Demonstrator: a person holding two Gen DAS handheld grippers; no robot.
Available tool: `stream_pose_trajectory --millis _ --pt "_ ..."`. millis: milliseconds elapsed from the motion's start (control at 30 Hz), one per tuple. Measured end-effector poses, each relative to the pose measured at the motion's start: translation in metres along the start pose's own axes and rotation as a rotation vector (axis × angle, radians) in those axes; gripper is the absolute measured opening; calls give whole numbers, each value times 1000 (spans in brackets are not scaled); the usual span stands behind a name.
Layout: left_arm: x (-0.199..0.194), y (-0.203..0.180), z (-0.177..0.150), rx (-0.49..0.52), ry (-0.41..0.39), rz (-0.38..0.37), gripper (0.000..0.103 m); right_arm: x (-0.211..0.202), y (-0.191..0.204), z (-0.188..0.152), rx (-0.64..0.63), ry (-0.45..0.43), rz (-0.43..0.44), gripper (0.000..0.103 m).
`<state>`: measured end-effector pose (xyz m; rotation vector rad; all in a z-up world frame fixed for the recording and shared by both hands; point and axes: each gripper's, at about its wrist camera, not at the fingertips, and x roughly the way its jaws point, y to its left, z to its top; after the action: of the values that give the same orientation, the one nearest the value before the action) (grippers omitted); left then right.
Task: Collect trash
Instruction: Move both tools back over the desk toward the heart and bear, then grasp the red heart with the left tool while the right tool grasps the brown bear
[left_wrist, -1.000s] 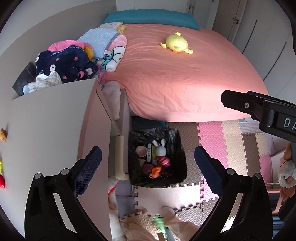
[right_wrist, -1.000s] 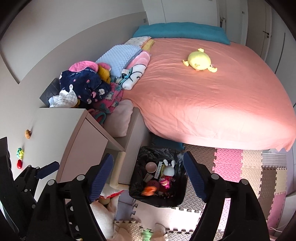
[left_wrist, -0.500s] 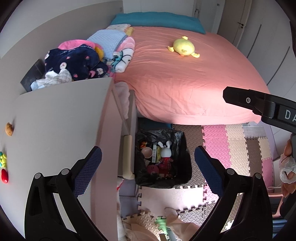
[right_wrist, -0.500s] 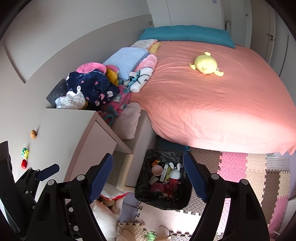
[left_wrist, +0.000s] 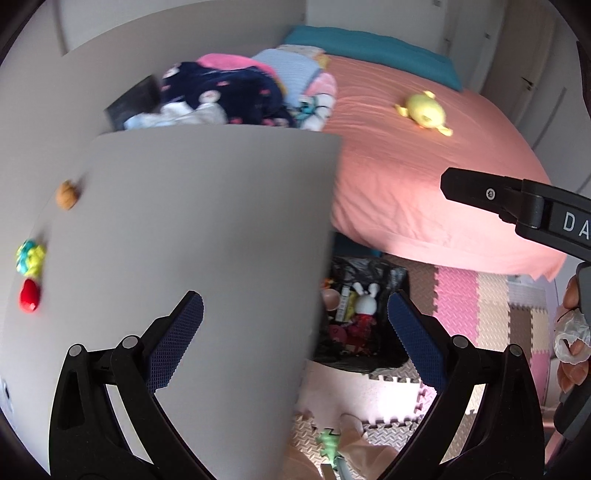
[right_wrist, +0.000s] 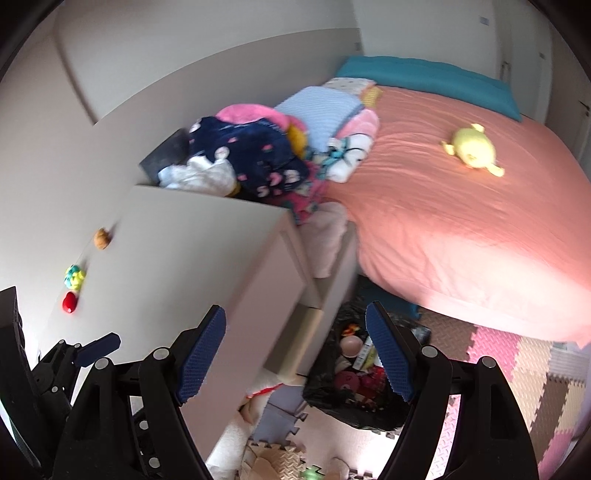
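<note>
A bin lined with a black bag (left_wrist: 391, 277) (right_wrist: 332, 398) stands on the floor between the desk and the bed, with a white rabbit toy (left_wrist: 364, 304), a pink cup and other bits inside. Three small pieces lie along the far left edge of the grey desk top (left_wrist: 192, 229) (right_wrist: 177, 236): an orange-brown one (left_wrist: 66, 194) (right_wrist: 101, 238), a yellow and cyan one (left_wrist: 30, 256) (right_wrist: 75, 276) and a red one (left_wrist: 28, 299) (right_wrist: 69, 302). My left gripper (left_wrist: 295, 339) hangs open over the desk's right edge with nothing between its pads. My right gripper (right_wrist: 295, 354) is open and holds nothing, above the desk's front corner and the bin.
A pink bed (right_wrist: 461, 229) with a yellow plush (right_wrist: 472, 147) fills the right. Clothes and blankets (right_wrist: 258, 158) are heaped behind the desk. Coloured foam mats (left_wrist: 480, 317) cover the floor. At the right edge, fingers (left_wrist: 569, 369) rest against something white and crumpled.
Both views have swung left. The desk top now fills much more of each view and hides part of the bin; the three small pieces sit further in. Both grippers stayed open.
</note>
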<state>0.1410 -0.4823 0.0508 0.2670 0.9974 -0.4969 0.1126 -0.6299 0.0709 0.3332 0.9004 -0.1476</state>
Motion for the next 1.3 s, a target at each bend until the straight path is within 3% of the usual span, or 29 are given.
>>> stream_pose_trajectory --millis 767,1200,1300 --pt "-30 201 -45 -307 -32 205 97 69 178 11 -234 74 140 79" --pt "-23 285 -48 -414 -59 242 97 106 237 26 -294 114 158 79" --pt "-19 299 -48 -423 -65 233 92 115 247 28 -304 124 155 79"
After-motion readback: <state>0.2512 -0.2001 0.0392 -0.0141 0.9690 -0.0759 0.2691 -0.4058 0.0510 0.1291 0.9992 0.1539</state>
